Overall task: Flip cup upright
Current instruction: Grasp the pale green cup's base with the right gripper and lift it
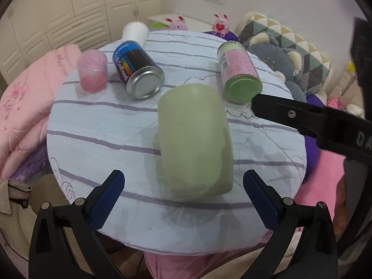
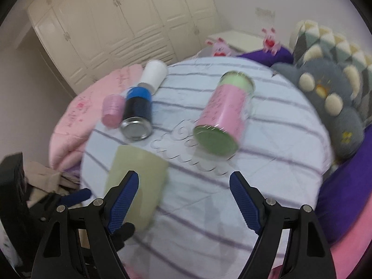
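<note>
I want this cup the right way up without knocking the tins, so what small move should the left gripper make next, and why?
Probably ease the left gripper forward so its open jaws straddle the green cup. The cup stands mouth-down on the round table, directly ahead and ungripped; the right gripper is open too.

Matt green cup [image 1: 194,137] on soft quilted cloth [image 1: 97,125]; shiny metal can [image 1: 138,71].

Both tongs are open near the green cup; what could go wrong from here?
1. The green cup sits near the round table's front edge; a push by the left tongs might slide it off.
2. The right tongs view is motion-blurred; a fast approach may strike the pink-labelled can.
</note>
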Tool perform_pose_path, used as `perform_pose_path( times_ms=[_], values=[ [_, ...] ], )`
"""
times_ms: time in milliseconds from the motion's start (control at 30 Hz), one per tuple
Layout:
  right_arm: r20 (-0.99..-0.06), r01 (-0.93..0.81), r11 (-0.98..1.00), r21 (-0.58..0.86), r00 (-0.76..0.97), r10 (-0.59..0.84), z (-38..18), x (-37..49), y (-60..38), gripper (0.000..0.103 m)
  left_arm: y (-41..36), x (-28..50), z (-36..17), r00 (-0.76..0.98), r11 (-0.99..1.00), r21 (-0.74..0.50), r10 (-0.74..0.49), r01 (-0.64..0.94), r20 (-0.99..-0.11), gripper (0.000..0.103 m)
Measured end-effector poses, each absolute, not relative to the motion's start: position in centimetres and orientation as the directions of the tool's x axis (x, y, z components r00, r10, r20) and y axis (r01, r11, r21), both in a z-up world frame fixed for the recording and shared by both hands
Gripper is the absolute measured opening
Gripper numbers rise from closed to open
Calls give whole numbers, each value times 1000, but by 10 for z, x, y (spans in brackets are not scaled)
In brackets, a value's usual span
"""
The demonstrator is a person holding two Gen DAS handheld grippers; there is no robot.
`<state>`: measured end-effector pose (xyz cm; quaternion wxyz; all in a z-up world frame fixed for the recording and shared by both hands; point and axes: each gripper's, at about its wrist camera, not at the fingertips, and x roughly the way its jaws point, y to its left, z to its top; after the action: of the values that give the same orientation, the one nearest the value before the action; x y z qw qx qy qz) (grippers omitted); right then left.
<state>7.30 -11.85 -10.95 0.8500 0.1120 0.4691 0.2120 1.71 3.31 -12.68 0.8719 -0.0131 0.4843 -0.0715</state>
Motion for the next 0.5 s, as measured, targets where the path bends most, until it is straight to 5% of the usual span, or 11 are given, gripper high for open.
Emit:
perform_pose_path(
  times_ms=[233, 500],
  values=[
    [-740, -193, 802, 566, 310, 597, -131, 82, -97, 82, 55, 10, -125, 526, 989, -114, -146, 94, -838, 103],
    [-741, -145, 782, 607, 252, 622, -142, 93, -79, 82, 70, 18, -132, 510, 987, -136, -158, 81, -845, 103]
  ],
)
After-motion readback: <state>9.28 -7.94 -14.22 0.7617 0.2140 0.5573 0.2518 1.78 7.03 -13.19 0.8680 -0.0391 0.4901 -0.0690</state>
